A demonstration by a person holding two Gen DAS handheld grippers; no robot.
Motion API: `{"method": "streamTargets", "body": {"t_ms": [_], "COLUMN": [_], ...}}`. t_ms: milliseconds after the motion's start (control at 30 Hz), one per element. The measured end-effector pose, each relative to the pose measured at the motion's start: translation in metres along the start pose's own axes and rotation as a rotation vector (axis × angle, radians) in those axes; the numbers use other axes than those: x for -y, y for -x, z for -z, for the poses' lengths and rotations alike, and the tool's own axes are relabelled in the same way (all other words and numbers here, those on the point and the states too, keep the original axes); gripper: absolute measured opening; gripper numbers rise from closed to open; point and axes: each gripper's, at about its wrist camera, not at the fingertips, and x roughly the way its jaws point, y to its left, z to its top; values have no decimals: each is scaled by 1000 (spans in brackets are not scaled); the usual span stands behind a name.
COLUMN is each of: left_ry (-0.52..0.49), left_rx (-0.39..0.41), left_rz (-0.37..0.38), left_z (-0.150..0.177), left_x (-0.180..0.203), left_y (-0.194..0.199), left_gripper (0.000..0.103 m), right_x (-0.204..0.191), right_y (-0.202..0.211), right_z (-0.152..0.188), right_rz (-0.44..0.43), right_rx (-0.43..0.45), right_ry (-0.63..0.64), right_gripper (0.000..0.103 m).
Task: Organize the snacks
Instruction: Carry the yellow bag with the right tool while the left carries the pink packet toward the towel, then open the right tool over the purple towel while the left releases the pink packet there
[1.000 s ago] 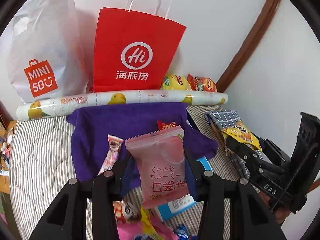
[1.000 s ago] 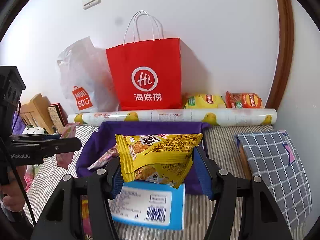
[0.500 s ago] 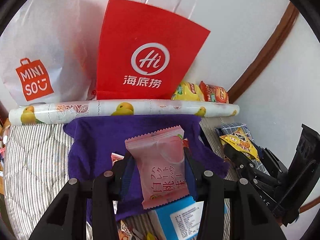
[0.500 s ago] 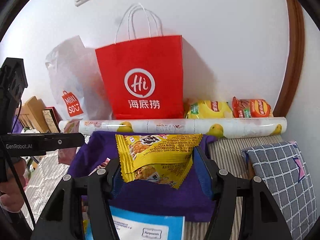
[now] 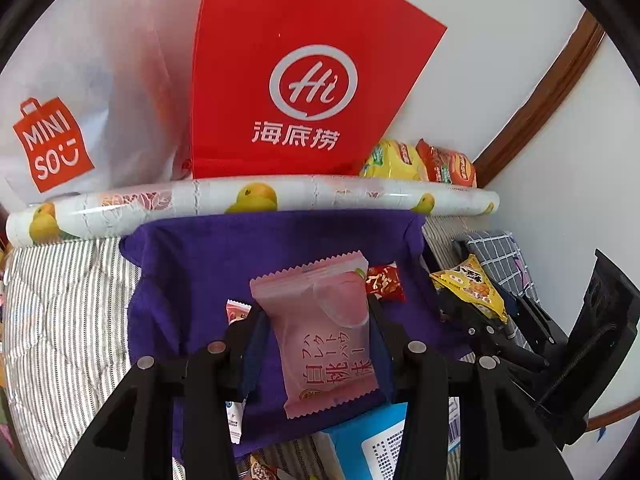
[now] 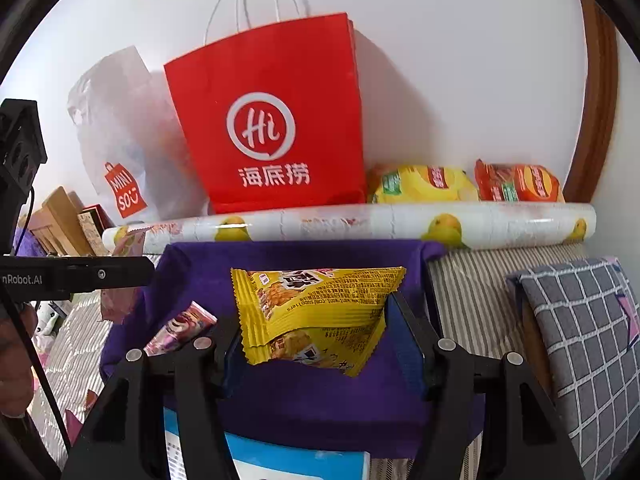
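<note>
Currently both tools are gripping snacks over the purple cloth (image 5: 192, 280) on the striped bed: left tool (image 5: 316, 330) pinching a pink peach-print packet (image 5: 320, 332), right tool (image 6: 320, 338) a crinkly yellow packet (image 6: 316, 308) that's hanging skewed and risking slipping off-target.

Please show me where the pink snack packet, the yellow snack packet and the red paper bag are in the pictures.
pink snack packet (image 5: 320, 332), left wrist view, middle of its front face.
yellow snack packet (image 6: 316, 312), right wrist view, middle of its front face.
red paper bag (image 6: 272, 120), right wrist view, front panel near the white logo.
</note>
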Motion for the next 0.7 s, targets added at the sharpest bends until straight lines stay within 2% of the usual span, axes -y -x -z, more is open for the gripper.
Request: {"method": "streamTargets", "body": {"t_ms": [700], "left_ry": [27], "left_rx": [-25], "left_rz": [-20], "left_z": [0], "left_x": [-5], "left_y": [-8], "left_gripper": [43], "right_x": [8], "right_y": [-9], "right_z": [6], "right_rz": [5], "right_rx": [-34], "right_ry": [-18], "right_gripper": [62]}}
